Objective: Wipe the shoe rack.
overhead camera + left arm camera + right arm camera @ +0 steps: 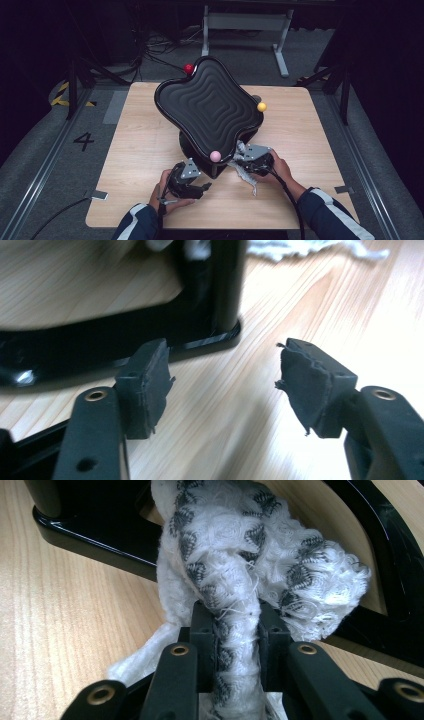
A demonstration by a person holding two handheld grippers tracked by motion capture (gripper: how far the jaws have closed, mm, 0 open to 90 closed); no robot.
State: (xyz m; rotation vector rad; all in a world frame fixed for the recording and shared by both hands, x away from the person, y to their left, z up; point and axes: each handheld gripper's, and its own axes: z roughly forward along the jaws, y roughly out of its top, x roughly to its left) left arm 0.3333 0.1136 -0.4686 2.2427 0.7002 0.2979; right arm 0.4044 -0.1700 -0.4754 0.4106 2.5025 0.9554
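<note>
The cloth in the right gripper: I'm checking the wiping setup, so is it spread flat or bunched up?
Bunched. The white patterned cloth is gathered into a thick wad between the right gripper's jaws, with folds bulging ahead of them.

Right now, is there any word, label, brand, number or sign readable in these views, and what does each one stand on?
"4" - a dark numeral on the grey floor left of the table.
Yellow-and-black striped marking on the floor farther back: a sign without words.
No writing can be read on the black stand, the cloth, the left gripper or the right gripper.
</note>
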